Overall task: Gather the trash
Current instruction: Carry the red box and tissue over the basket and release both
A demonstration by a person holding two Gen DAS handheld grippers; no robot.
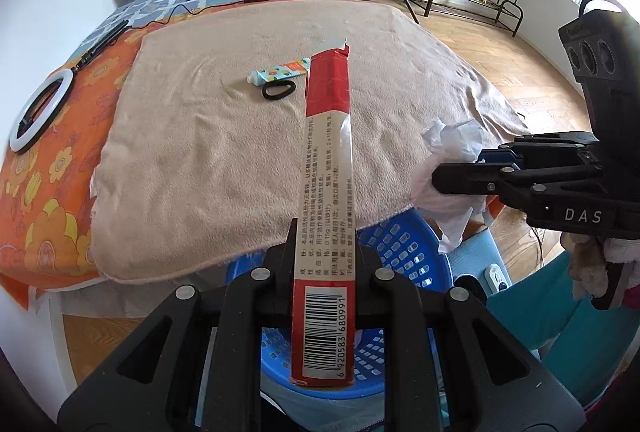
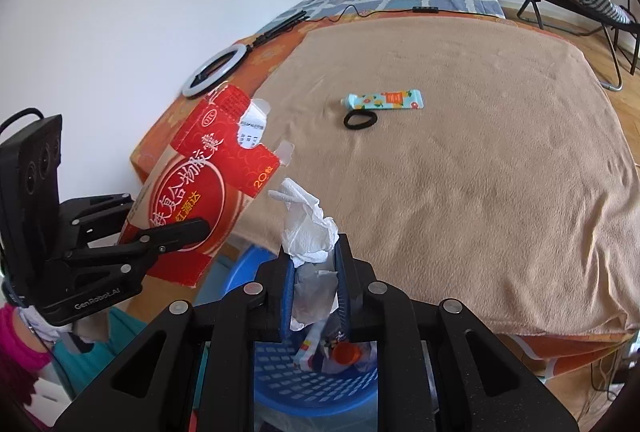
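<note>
Trash in both grippers: flattened red-and-cream cardboard medicine box [image 1: 325, 167] was clamped edge-on in the left gripper [image 1: 325, 264], crumpled white tissue [image 2: 306, 228] pinched in the right gripper [image 2: 312, 264]. Both were held above the blue perforated plastic basket [image 2: 320, 384] beside the bed's beige fleece blanket [image 2: 460, 191]. Floral tube [image 2: 384, 99] and black hair tie [image 2: 360, 120] lay on the blanket, well apart from both grippers.

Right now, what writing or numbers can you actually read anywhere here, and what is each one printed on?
"6 920583 680991": barcode on the red box held by the left tool.
"20", "OTC", large Chinese characters: box front.
"DAS": right tool body.
"GenRobot.AI": left tool body.
Box's fine Chinese print: too small to read.
Tube label: blurred.
</note>
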